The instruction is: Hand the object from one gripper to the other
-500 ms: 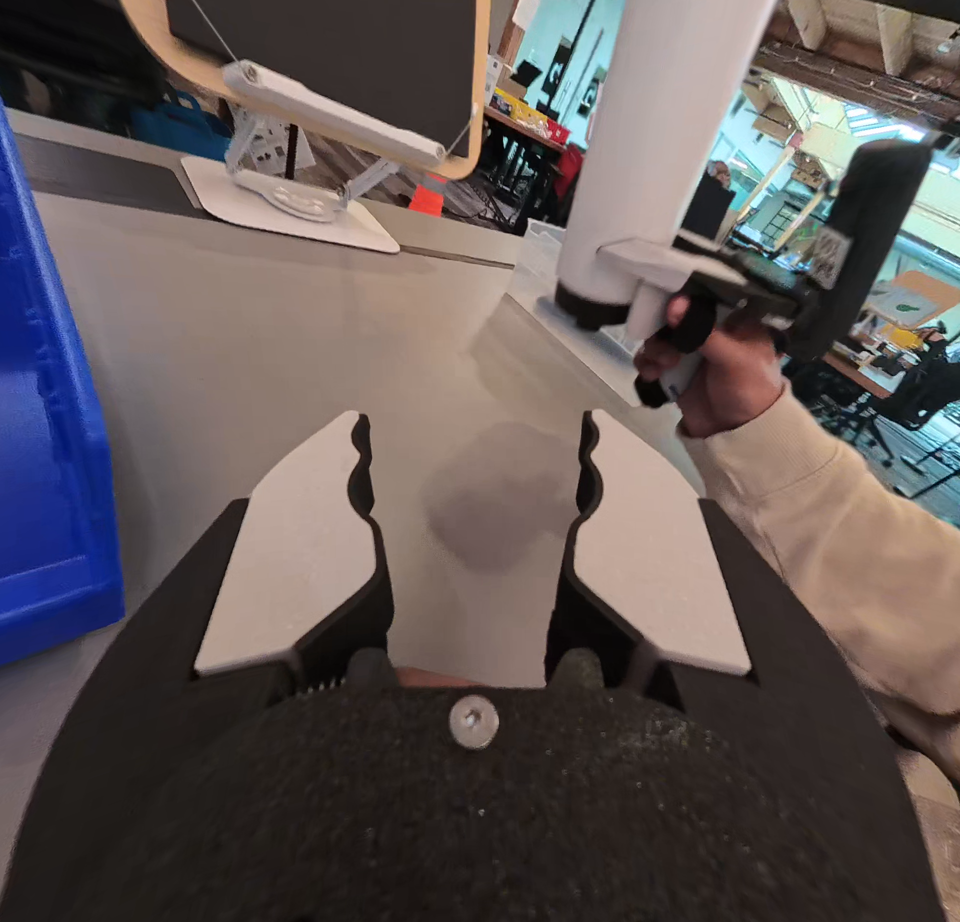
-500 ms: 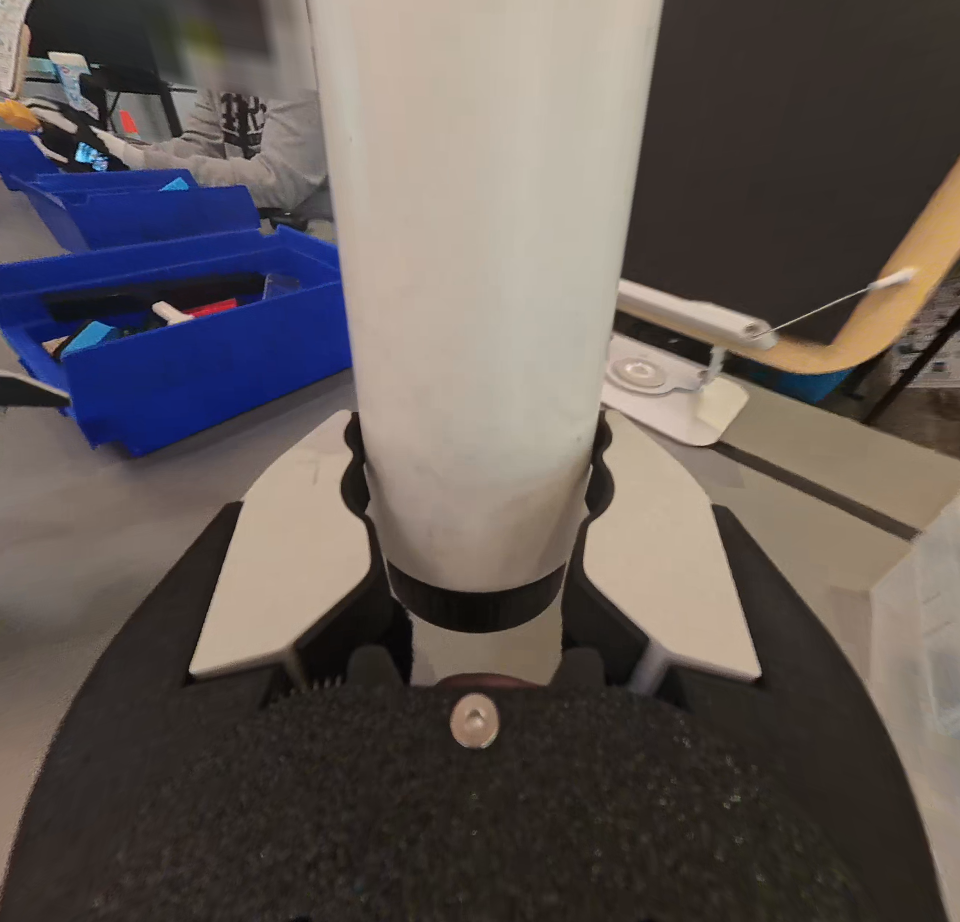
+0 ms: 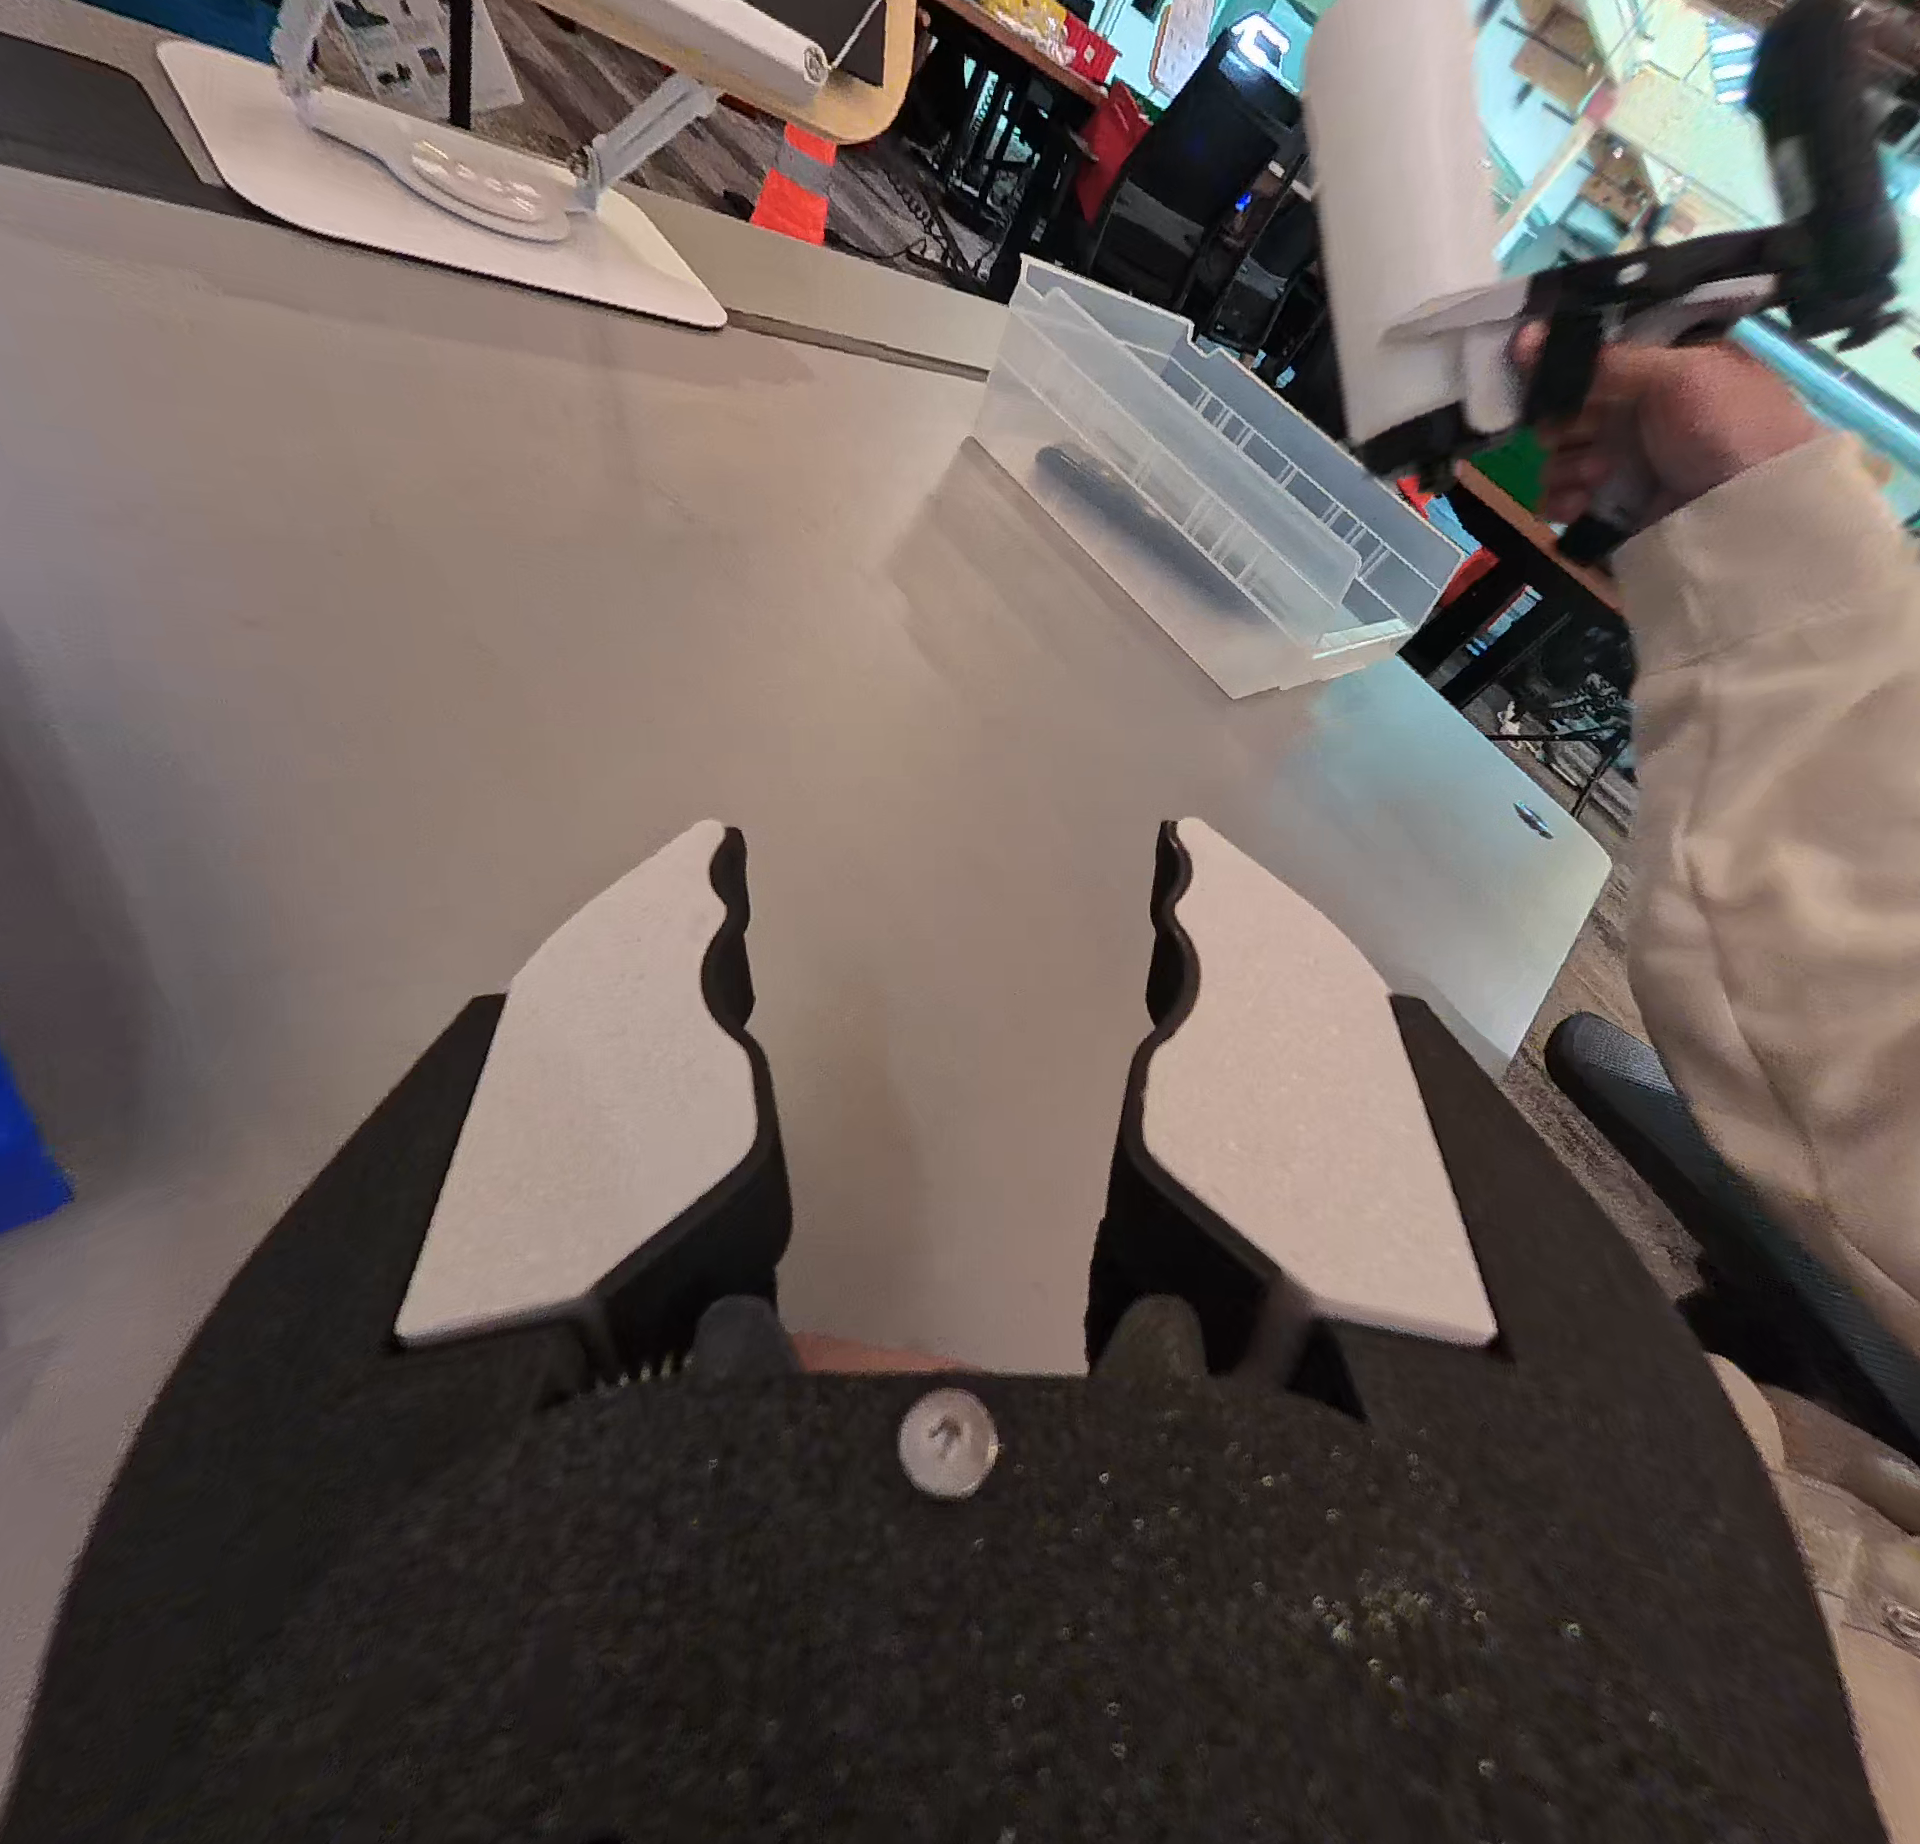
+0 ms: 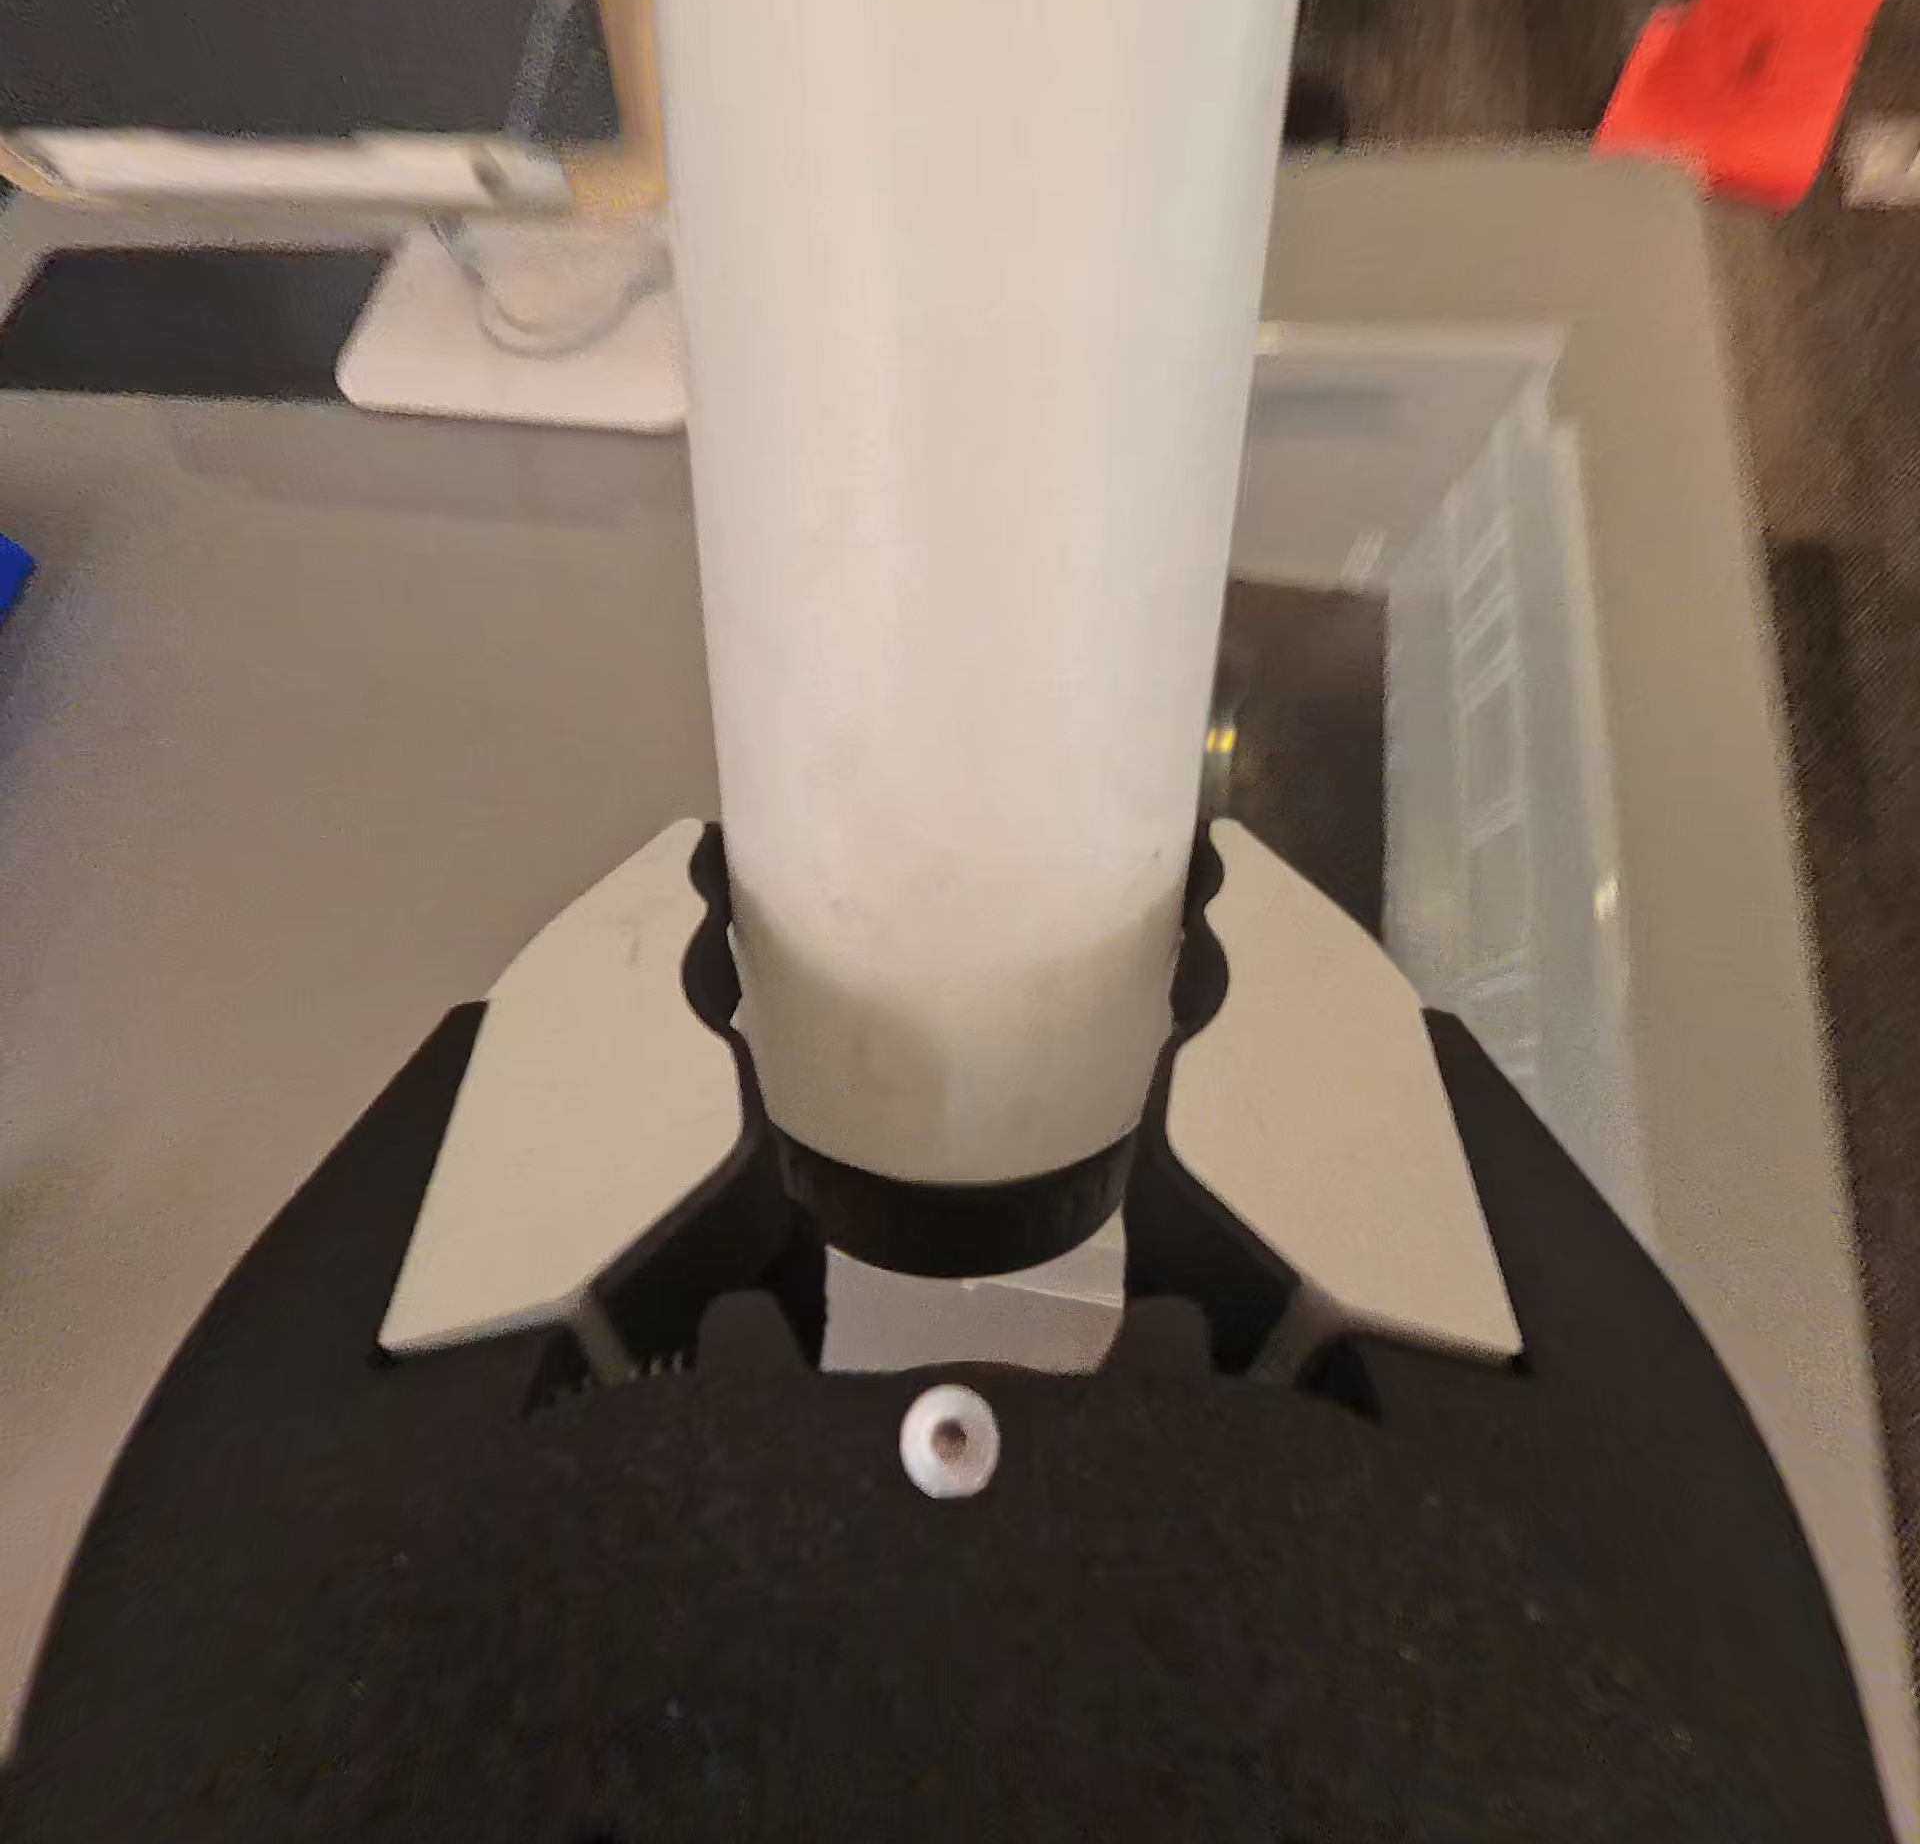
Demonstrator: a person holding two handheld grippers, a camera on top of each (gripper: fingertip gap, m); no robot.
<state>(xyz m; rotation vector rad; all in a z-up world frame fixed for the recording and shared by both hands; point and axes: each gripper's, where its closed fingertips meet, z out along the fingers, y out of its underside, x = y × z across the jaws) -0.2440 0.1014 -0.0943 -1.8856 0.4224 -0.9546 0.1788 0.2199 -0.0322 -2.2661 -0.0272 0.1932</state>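
Two grippers are in play, and only one is loaded. My right gripper (image 4: 956,921) has its jaws clenched on the white tube (image 4: 966,547), gripping it low on the body just above the black ribbed cap (image 4: 956,1223), which sits back near the hinge. I judge that low hold is deliberate: it leaves the long upper body free for the other side to take. From the left wrist view the tube (image 3: 1392,184) is up in the air at the far right, well apart from my left gripper (image 3: 948,859), whose jaws stand released with nothing between them, only bare grey counter (image 3: 520,599) below.

The tube looks like smooth matte plastic, round near the cap; its top runs out of view. Such a body may dent under pressure, so I would close gently. The scalloped black pads (image 4: 707,921) wrap its curve on both sides, which should resist twisting. A clear ribbed plastic bin (image 3: 1195,464) lies on the counter beneath the raised tube, a dark item inside it. A white flat stand (image 3: 447,184) sits at the far left. The handover itself has not yet begun.
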